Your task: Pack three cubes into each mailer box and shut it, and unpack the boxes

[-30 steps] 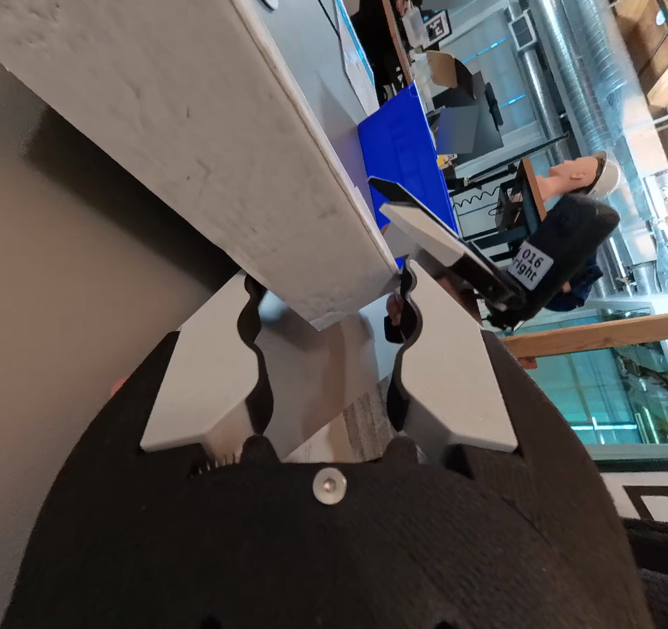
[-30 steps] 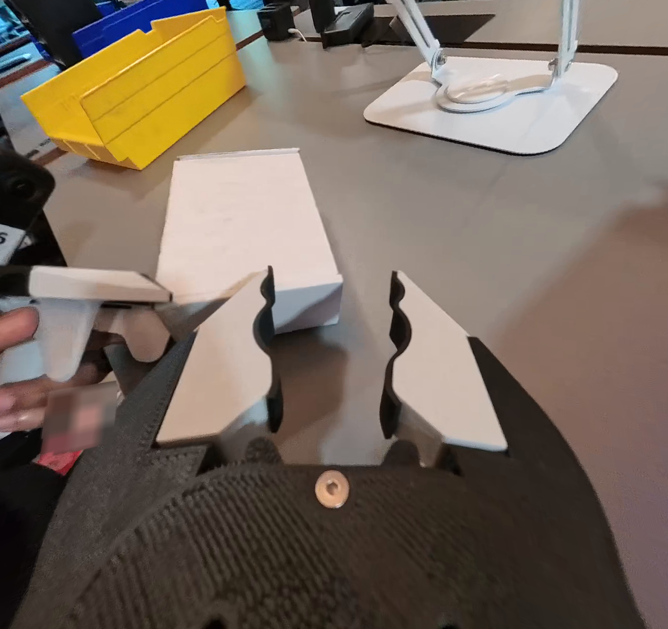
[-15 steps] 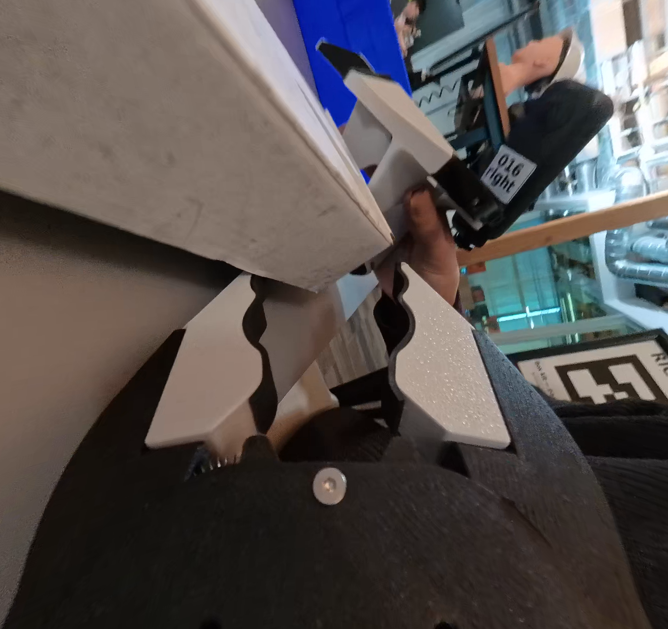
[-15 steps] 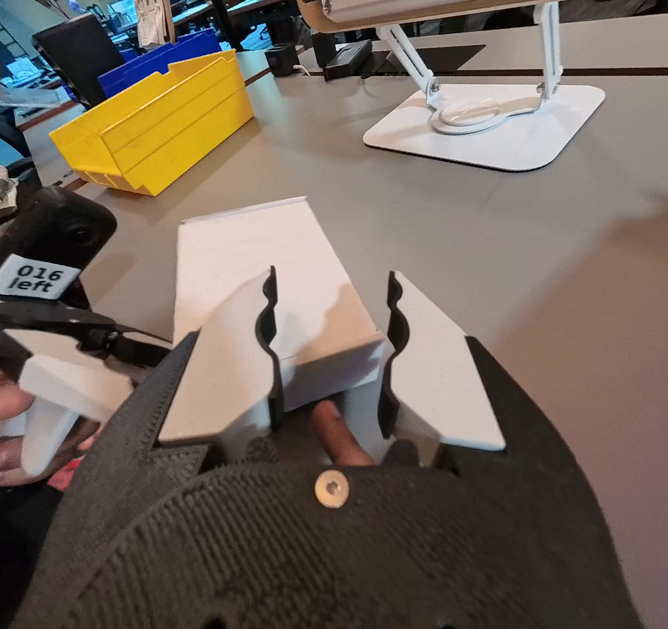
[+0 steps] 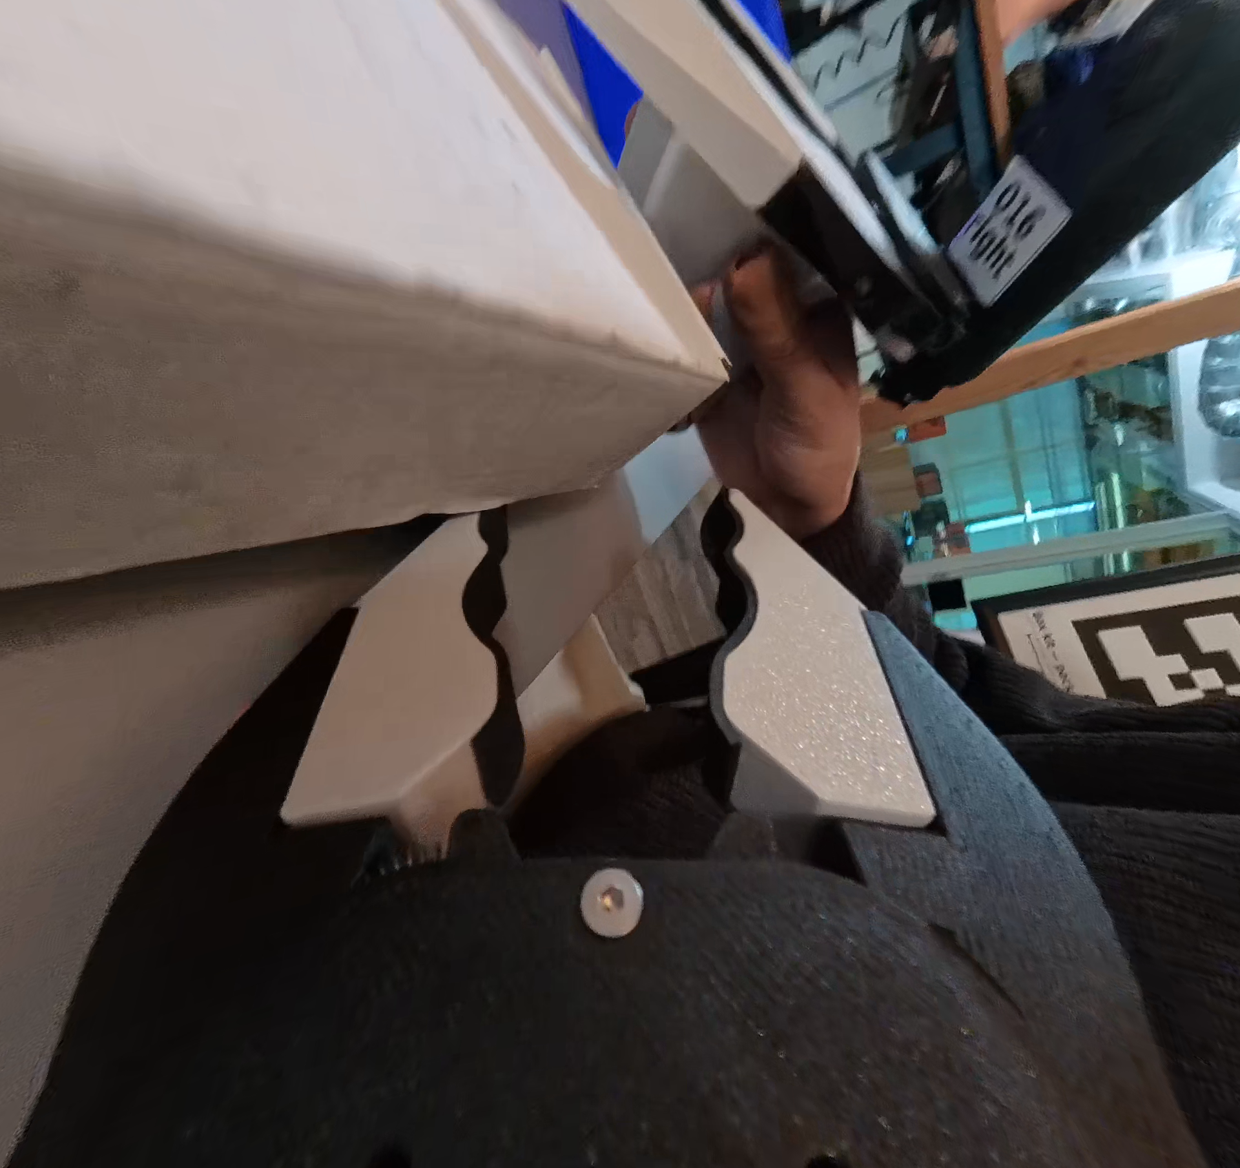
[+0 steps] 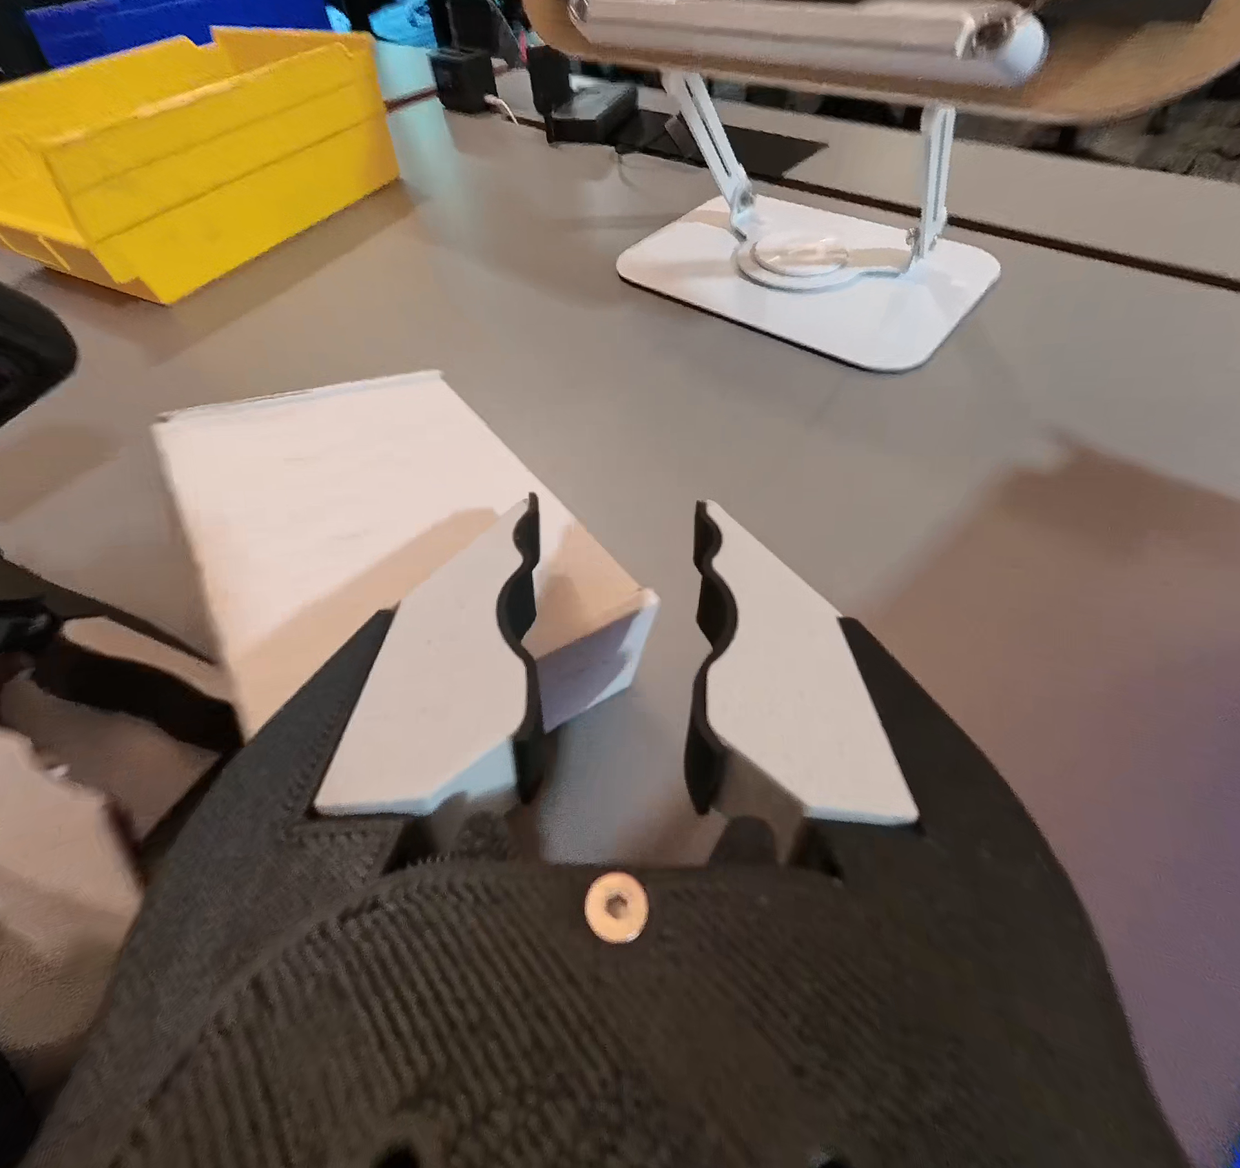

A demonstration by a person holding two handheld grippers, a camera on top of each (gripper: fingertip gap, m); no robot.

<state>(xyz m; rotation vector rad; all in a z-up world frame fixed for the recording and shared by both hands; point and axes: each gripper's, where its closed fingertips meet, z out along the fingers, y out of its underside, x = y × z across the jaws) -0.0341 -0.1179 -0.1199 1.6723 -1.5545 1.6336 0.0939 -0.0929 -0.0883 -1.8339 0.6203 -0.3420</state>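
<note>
Bare table [image 6: 771, 465] right of mailer box [image 6: 322, 498]; yellow bin [image 6: 201, 150], stand [image 6: 812, 290] block beyond

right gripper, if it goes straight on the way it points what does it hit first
Probably the near corner of the closed white cardboard mailer box, which already sits between the open right gripper fingers; depth is unclear.

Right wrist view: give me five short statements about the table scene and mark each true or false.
1. The white mailer box is shut. True.
2. The right claw is clamped on the box. False: its jaws stand apart, with only the box's near corner between them.
3. A yellow bin sits at far left. True.
4. Cubes lie loose on the grey table. False: none show.
5. The white stand rests on the box. False: it stands apart, on the table.
</note>
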